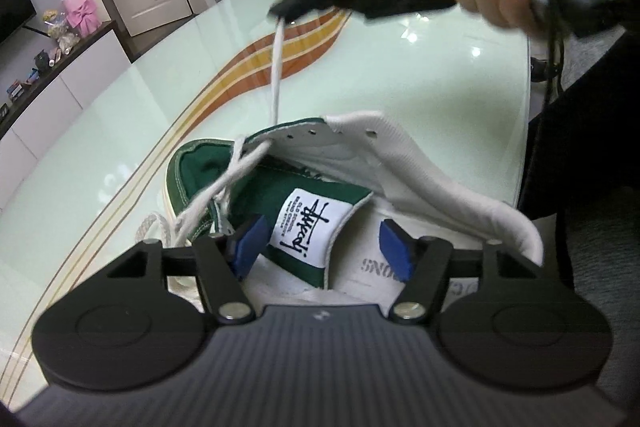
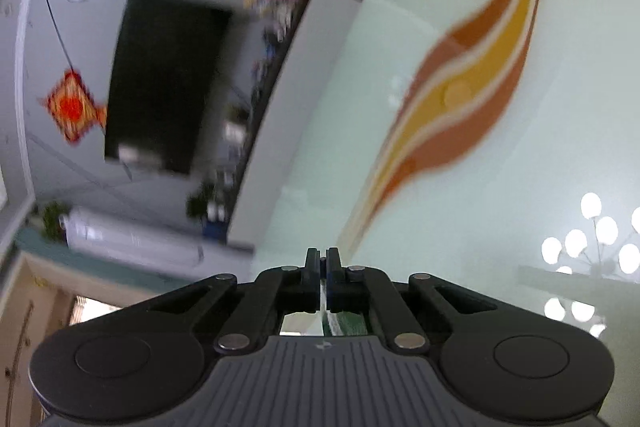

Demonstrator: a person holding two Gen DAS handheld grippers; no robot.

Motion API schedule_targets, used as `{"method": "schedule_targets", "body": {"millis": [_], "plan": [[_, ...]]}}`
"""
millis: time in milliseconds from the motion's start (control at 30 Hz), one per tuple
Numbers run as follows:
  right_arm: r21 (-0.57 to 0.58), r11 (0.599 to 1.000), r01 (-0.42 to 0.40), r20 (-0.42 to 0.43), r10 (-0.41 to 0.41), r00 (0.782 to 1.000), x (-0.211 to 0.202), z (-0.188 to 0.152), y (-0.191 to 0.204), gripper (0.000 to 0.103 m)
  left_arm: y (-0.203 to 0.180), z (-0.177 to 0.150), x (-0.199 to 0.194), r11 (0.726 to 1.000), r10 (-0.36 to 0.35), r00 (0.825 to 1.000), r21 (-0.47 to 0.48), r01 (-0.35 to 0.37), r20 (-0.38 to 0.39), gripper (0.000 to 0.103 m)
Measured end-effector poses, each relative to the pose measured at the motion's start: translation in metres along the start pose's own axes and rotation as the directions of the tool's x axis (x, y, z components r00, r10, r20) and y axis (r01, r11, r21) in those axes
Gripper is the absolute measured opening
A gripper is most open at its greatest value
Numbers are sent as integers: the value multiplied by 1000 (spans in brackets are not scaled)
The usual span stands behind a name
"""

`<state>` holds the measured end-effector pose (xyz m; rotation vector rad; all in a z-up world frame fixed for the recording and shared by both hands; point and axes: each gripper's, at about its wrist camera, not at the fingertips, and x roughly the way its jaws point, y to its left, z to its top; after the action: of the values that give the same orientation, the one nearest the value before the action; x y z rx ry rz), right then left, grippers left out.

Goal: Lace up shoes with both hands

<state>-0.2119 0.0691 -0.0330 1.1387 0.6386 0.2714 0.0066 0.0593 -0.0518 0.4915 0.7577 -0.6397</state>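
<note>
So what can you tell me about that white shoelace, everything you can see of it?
The white shoelace looks like flat woven cotton. One strand rises taut from the eyelet row of the green and white shoe up to the right gripper, whose jaws are shut on its end. Lower down, strands cross over the tongue near the toe, and a slack loop lies on the glass table beside the shoe. The left gripper stands open over the shoe's opening, not gripping the lace.

The pale green glass worktop (image 1: pixel 120 131) was glossy and mirrored the lamps. The green canvas shoe (image 1: pixel 280 195) had a smooth white leather-like collar and a woven cloth tongue label (image 1: pixel 308 231). The white woven cotton lace (image 1: pixel 276 75) looked matt. The black gripper's ribbed plastic body (image 1: pixel 320 359) was matt.
</note>
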Motion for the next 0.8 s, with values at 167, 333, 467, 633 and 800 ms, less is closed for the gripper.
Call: {"method": "schedule_targets", "body": {"millis": [167, 333, 467, 633, 800], "plan": [[24, 996, -84, 130, 80, 988, -38, 27, 7, 2, 1, 3, 1, 1000, 0, 1000, -4, 0, -3, 66], [-5, 986, -167, 231, 164, 959, -70, 43, 18, 2, 5, 7, 7, 1000, 3, 1000, -4, -3, -10, 68], [-40, 975, -218, 340, 218, 915, -104, 60, 27, 2, 8, 3, 10, 1000, 0, 1000, -4, 0, -10, 68], [-90, 960, -264, 452, 276, 848, -144, 75, 40, 2, 8, 1, 8, 1000, -4, 1000, -8, 4, -10, 69], [-132, 947, -292, 487, 319, 814, -169, 84, 52, 2, 6, 3, 10, 1000, -4, 1000, -9, 4, -11, 69]]}}
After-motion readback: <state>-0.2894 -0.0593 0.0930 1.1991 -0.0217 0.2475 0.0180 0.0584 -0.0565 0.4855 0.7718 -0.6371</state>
